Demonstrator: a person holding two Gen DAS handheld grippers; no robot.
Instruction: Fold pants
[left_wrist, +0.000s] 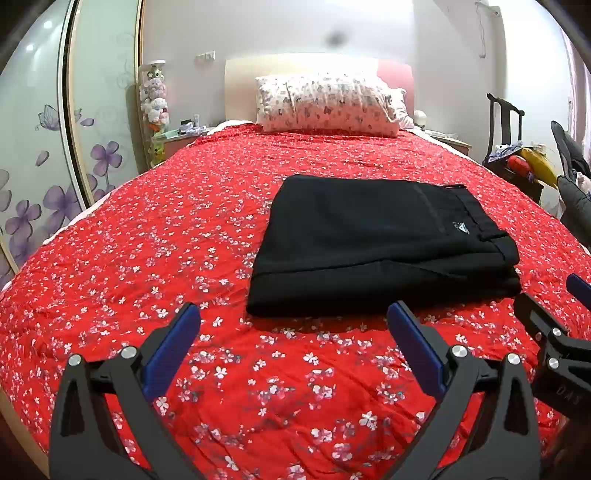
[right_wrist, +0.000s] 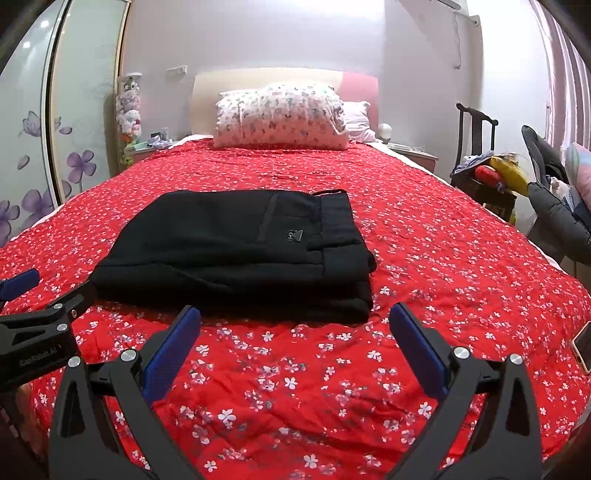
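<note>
The black, soft-knit pair of pants (left_wrist: 384, 240) is lying on the red, white-flowered quilted bedspread (left_wrist: 184, 258) as a thick, squarish stack of several layers, with its waistband turned toward the right side of the stack and a small pale logo showing just beside that band. The cloth is looking limp and fairly heavy for its size, matte rather than slick, so it is likely drooping wherever it is lifted by one layer only. A hold taking in all layers at the near corners, or at the firmer waistband edge, is probably serving best, and nothing about it appears fragile.

The left gripper (left_wrist: 293, 345) is hovering just in front of the stack's near edge, toward its left half, its blue-padded jaws standing wide and holding nothing. The right gripper (right_wrist: 295, 345) is hovering before the stack's near right corner, its jaws likewise spread wide and empty. Neither is touching the pants. Judging by the compact stack, the folding is appearing close to finished.
</note>
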